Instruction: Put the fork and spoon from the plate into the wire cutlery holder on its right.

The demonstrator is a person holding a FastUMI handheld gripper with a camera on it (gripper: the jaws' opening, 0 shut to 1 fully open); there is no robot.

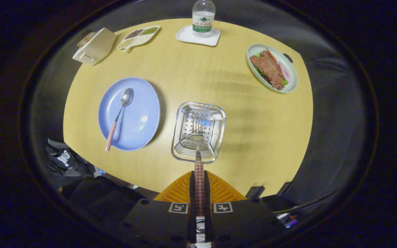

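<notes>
- The hand-held gripper (199,193) is clenched on the red-and-white checked handle of a steel fork (198,151), both fingers pressing its sides.
- The fork's long axis runs straight ahead along the fingers, tines forward, and the tines show over the perforated floor of the square wire cutlery holder (198,132). Whether they touch that floor cannot be told.
- The holder lies just ahead of the fingers on the pale wooden surface (246,137), so the fork looks lined up with the holder's opening; the drop seems to call for little more than lowering and letting go.
- The steel spoon with the matching checked handle (119,115) lies on the round blue plate (143,117), just left of the holder, its bowl pointing away and its handle end near the plate's near rim.
- By this reading the fork is nearly placed and the spoon is still to fetch.
</notes>
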